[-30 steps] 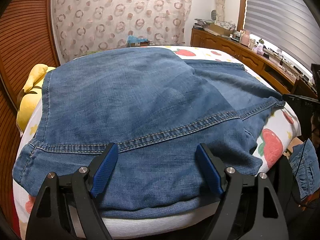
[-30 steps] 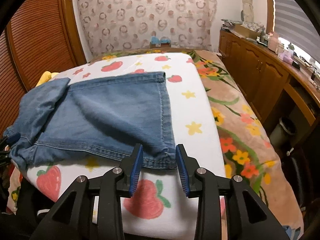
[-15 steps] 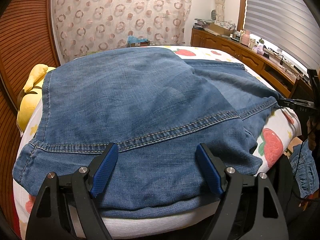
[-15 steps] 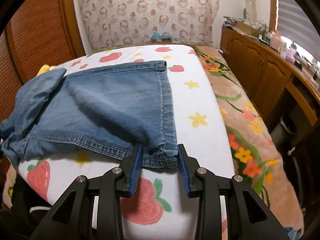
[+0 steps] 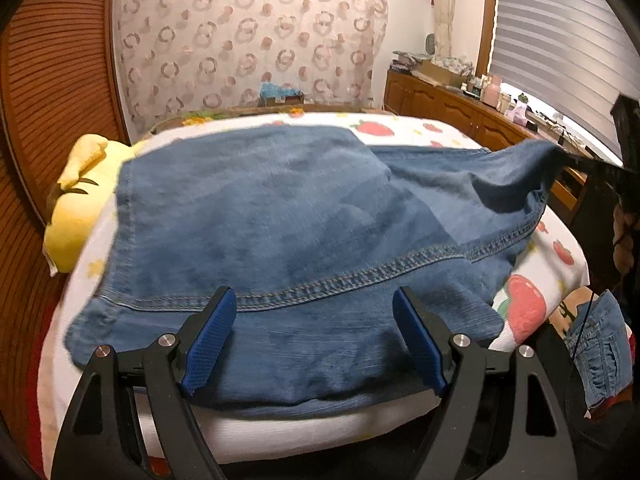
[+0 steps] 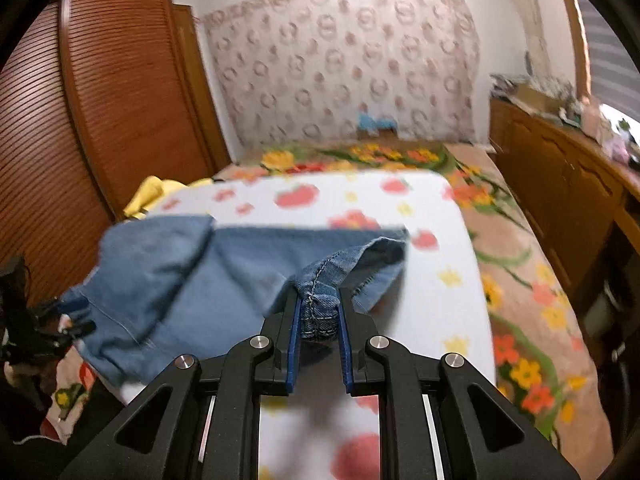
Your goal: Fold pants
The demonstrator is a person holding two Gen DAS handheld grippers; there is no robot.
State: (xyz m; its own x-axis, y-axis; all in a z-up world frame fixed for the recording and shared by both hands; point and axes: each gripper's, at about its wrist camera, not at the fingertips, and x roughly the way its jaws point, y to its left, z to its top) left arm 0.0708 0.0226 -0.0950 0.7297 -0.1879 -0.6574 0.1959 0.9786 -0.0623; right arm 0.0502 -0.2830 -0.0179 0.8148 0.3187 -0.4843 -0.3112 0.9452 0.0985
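Blue denim pants [image 5: 280,216] lie spread on the strawberry-print bed cover [image 5: 524,304]. My left gripper [image 5: 316,332] is open and hovers over the near waistband end, its blue pads [image 5: 210,330] wide apart and holding nothing. My right gripper [image 6: 318,312] is shut on the hem corner of a pant leg [image 6: 320,312] and holds it lifted off the bed; the leg cloth [image 6: 352,264] curls up behind it. In the left wrist view the right gripper [image 5: 588,168] shows at the far right with the raised leg end.
A yellow plush toy [image 5: 80,204] lies at the bed's left edge by the wooden louvred wardrobe [image 6: 100,100]. A wooden dresser [image 6: 560,184] with clutter runs along the right. A floral blanket [image 6: 520,280] covers the bed's right side. More denim [image 5: 600,356] hangs low right.
My right gripper closed on the pant leg's hem corner and lifted it off the bed. My left gripper stayed open over the waistband, shifting slightly.
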